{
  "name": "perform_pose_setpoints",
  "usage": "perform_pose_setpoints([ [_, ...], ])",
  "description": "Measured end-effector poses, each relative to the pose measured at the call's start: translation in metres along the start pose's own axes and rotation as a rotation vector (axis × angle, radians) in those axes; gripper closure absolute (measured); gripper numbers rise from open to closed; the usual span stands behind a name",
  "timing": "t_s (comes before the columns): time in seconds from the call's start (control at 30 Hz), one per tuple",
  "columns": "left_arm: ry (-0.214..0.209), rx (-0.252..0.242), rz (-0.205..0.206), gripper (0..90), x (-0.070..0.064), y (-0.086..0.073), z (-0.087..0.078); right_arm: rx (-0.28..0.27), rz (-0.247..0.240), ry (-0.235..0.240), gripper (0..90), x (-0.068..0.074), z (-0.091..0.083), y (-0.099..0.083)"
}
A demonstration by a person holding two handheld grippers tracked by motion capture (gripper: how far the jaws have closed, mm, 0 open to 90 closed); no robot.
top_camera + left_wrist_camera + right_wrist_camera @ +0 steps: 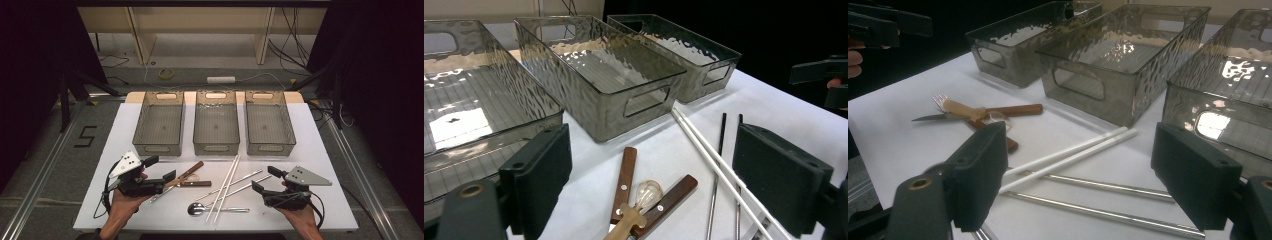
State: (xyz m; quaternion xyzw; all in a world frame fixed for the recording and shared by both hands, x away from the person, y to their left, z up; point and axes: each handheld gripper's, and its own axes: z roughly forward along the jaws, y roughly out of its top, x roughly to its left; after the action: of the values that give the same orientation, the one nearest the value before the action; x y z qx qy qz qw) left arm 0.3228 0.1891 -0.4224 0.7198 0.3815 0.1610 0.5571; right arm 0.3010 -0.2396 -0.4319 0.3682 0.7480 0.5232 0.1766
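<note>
A loose pile of cutlery lies on the white table (150,205): two wooden-handled pieces (192,173), a pair of white chopsticks (227,186), metal chopsticks (243,181) and a steel spoon (196,209). My left gripper (161,168) is open just left of the wooden handles (625,179), holding nothing. The right gripper (265,178) is open too, right of the chopstick ends. In the right gripper view the white chopsticks (1073,152) and metal chopsticks (1098,186) lie between and beyond its jaws.
Three see-through grey bins stand side by side at the back of the table, left (157,148), middle (216,148) and right (270,148), with nothing in them. Floor, cables and a tape roll (166,73) lie beyond the table's far edge.
</note>
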Motion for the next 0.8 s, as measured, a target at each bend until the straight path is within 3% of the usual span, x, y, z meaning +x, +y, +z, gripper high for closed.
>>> perform_pose_setpoints([
  [0.27, 0.012, 0.011, 0.008, 15.3, -0.003, 0.001, 0.001, -0.002, -0.001, -0.013, 23.3, 0.0, 0.0, 0.0],
  [0.4, 0.027, 0.043, -0.004, 15.7, -0.007, 0.002, 0.003, 0.003, -0.002, -0.011, 23.3, 0.0, 0.0, 0.0],
  [0.53, 0.052, 0.063, 0.037, 15.7, -0.015, 0.004, 0.005, 0.005, 0.0, -0.015, 23.4, 0.0, 0.0, 0.0],
  [0.8, 0.05, 0.067, 0.018, 15.6, -0.017, 0.005, 0.009, 0.008, -0.002, -0.025, 23.5, -0.001, 0.0, 0.0],
])
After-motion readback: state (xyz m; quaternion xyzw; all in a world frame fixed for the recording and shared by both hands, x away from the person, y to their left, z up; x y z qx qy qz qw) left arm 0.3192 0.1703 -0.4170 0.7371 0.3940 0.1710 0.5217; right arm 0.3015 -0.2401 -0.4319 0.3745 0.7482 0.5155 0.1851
